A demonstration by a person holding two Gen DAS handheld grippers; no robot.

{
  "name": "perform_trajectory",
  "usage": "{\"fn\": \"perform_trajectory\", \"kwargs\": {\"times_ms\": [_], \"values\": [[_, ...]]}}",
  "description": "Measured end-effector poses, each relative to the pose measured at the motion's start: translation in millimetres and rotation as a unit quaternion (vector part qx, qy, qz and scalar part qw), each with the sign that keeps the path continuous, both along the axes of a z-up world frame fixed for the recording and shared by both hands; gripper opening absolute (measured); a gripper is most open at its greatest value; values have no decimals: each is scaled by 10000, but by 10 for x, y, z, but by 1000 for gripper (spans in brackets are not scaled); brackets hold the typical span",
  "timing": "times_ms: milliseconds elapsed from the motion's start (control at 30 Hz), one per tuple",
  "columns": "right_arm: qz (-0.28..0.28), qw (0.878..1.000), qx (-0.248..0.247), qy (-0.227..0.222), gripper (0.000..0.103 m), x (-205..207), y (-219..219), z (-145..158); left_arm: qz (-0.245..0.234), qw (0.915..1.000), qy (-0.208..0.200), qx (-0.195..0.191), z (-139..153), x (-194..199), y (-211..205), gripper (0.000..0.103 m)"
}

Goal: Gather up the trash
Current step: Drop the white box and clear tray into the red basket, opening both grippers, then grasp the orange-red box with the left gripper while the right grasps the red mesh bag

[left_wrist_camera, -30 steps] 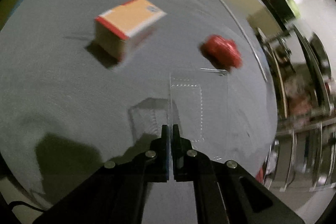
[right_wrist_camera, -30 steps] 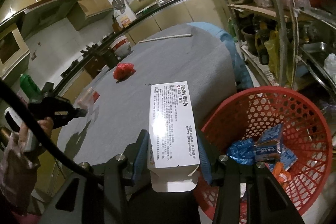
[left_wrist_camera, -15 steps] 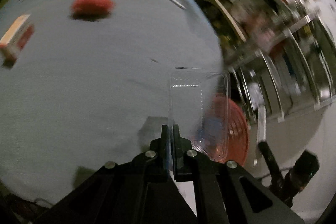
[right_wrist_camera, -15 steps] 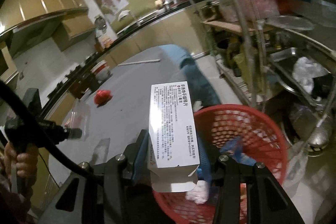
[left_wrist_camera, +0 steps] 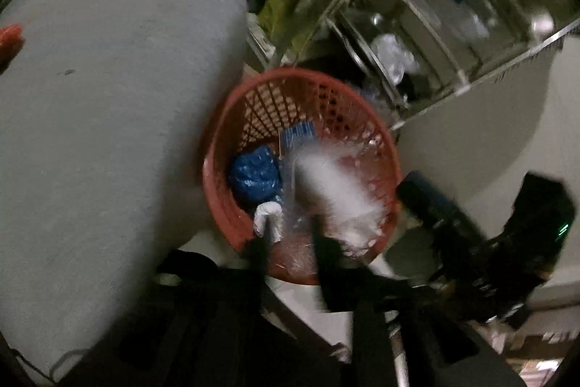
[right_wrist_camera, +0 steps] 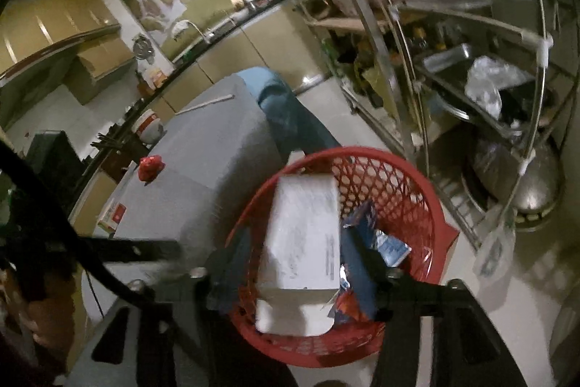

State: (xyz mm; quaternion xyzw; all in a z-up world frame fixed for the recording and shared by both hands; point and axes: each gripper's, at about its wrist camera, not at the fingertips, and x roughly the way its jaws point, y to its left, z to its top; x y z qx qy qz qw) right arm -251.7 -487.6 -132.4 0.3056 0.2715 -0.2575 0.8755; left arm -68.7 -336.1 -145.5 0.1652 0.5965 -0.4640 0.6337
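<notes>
- Right gripper [right_wrist_camera: 293,278]: its jaws are opening over the basket [right_wrist_camera: 427,205]. The white box [right_wrist_camera: 302,238] lies between them, blurred, the pads apparently off its sides, so it looks released and dropping in.
- Left gripper [left_wrist_camera: 290,245]: its jaws are also opening, above the basket's near rim. A faint clear plastic tray [left_wrist_camera: 297,216] shows between and just beyond them, too blurred to tell whether either pad touches it; I read it as let go.
- Basket contents: a blue bag [left_wrist_camera: 255,175], a small blue packet [left_wrist_camera: 297,136], and a white blur [left_wrist_camera: 337,187] that is probably the falling box.
- Handling, as a judgement: the box is light, hollow cardboard, stiff enough to take by its long sides but easy to crush. The tray is thin, slippery and springy, best pinched at its rim.
- Still on the table [right_wrist_camera: 217,147]: a red-and-white carton [right_wrist_camera: 112,216] near the left edge, a crumpled red wrapper [right_wrist_camera: 150,166] farther along that edge, and a thin white stick [right_wrist_camera: 206,104] at the far edge. The wrapper looks soft and light; pinch it anywhere. The carton should take a grip across its narrow sides.
- Room: the basket stands on the floor against the table's near right edge. A metal rack [right_wrist_camera: 417,35] stands close behind it, so the far side is tight; the tabletop is mostly bare.
</notes>
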Motion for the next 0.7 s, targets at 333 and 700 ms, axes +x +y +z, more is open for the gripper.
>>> {"fn": "perform_trajectory", "kwargs": {"times_ms": [333,700], "values": [[-537,9974,185,-452,60,-249,-221,111,607,9971,-427,-181,104,327,637,54],[60,9996,91,-259,60,258,79,159,2105,9626,-1704,58,281,741,2050,55]]}}
